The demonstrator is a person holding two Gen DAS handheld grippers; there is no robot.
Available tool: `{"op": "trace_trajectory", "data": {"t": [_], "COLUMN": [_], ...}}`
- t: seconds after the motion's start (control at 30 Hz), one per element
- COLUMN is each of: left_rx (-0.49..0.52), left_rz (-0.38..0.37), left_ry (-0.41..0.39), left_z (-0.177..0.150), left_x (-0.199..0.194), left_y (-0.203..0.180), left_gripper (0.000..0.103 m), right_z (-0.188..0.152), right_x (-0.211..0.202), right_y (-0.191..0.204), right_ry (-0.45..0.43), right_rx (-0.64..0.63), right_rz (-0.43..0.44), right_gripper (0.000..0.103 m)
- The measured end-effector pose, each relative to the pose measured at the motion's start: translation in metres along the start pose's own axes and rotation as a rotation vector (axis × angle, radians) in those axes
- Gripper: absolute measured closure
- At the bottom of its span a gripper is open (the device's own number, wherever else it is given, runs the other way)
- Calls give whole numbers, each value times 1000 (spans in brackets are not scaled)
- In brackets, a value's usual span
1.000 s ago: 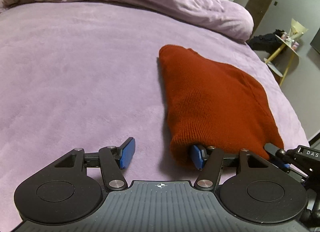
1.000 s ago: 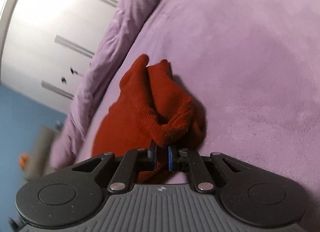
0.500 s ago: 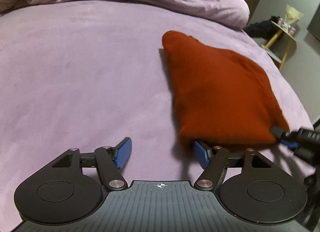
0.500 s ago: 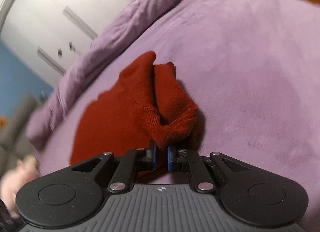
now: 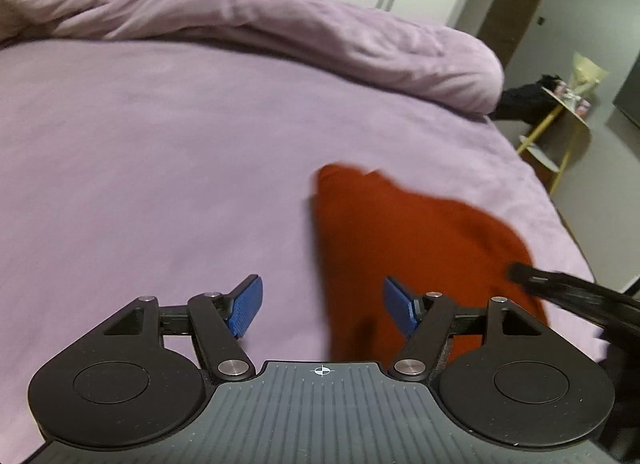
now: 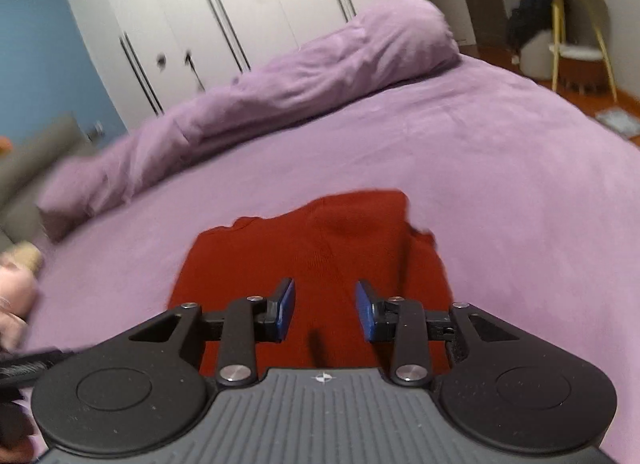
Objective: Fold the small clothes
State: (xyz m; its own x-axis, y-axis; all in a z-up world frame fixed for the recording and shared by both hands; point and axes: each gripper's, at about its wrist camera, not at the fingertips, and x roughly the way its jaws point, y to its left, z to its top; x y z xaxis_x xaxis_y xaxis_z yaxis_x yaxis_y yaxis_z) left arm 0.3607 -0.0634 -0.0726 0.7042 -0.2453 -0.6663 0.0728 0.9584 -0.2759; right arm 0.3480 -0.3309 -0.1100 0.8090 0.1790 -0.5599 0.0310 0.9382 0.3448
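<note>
A rust-red knit garment (image 5: 416, 240) lies folded flat on the purple bed. It also shows in the right wrist view (image 6: 320, 248), right in front of the fingers. My left gripper (image 5: 322, 310) is open and empty, raised above the garment's left edge. My right gripper (image 6: 325, 312) is open and empty, just above the garment's near part. The right gripper's body (image 5: 568, 296) shows as a dark blur at the right of the left wrist view.
A rolled purple duvet (image 5: 280, 24) lies along the far side of the bed (image 5: 140, 168). White wardrobe doors (image 6: 224, 16) stand behind it. A yellow-legged side table (image 5: 568, 112) stands on the floor beyond the bed's right edge.
My right gripper has opened and let go of the garment, which now lies flat. Both grippers have pulled back and lifted. The left gripper stayed open.
</note>
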Motion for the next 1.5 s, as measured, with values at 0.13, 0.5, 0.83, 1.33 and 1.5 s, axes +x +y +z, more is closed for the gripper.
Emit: {"op": "trace_trajectory", "data": {"t": [0.13, 0.5, 0.83, 1.33, 1.5], "left_rx": [2, 38, 33, -74, -129], "left_rz": [11, 102, 87, -52, -115], "left_ry": [14, 57, 14, 55, 122], "left_z": [25, 21, 12, -39, -75], "left_x": [48, 123, 127, 14, -10], "left_y": [-32, -31, -25, 12, 10], "left_gripper": [30, 14, 11, 10, 13], "right_z": [34, 31, 22, -11, -76], "right_x": [57, 120, 125, 9, -55], "right_y": [13, -24, -34, -49, -89], "right_ry": [40, 16, -31, -45, -8], "right_rx": [-69, -98, -55, 107, 396], "right_rz": [-97, -122, -144, -51, 103], "right_gripper": [76, 75, 75, 63, 64]}}
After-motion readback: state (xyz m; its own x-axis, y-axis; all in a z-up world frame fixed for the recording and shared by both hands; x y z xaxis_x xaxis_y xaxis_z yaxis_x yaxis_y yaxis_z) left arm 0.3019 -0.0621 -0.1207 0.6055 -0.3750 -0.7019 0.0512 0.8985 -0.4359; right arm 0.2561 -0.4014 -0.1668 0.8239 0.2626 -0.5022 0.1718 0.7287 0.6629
